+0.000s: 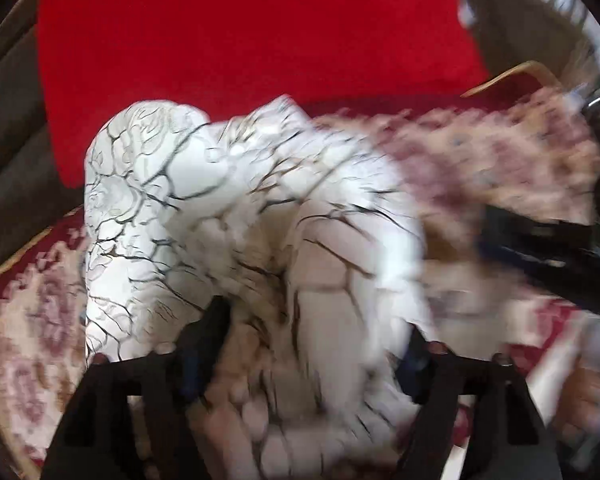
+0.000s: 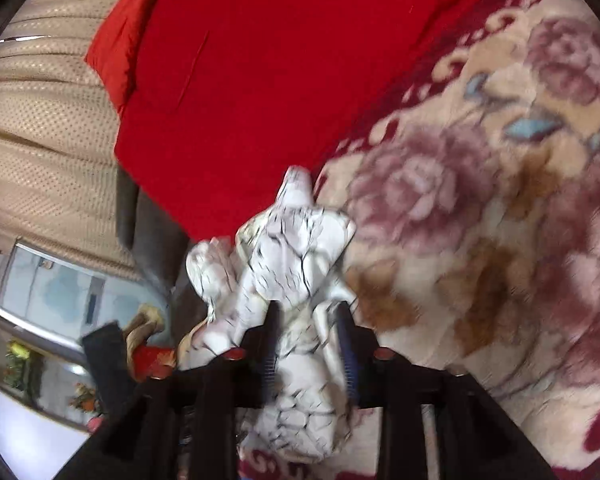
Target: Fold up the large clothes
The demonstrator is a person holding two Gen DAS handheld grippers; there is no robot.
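Left gripper (image 1: 316,332): jaws apart, white crackle-print garment (image 1: 236,216) bunched between and beyond them, pads seemingly not pressing; right gripper (image 2: 308,336): jaws apart likewise, a fold of the same cloth (image 2: 288,264) standing between its fingers; garment heaped directly ahead of both, long axis running roughly from one gripper to the other, neither plainly nearer; surface: floral blanket (image 2: 480,220); beyond: red cloth (image 2: 280,80), beige curtain (image 2: 48,128).
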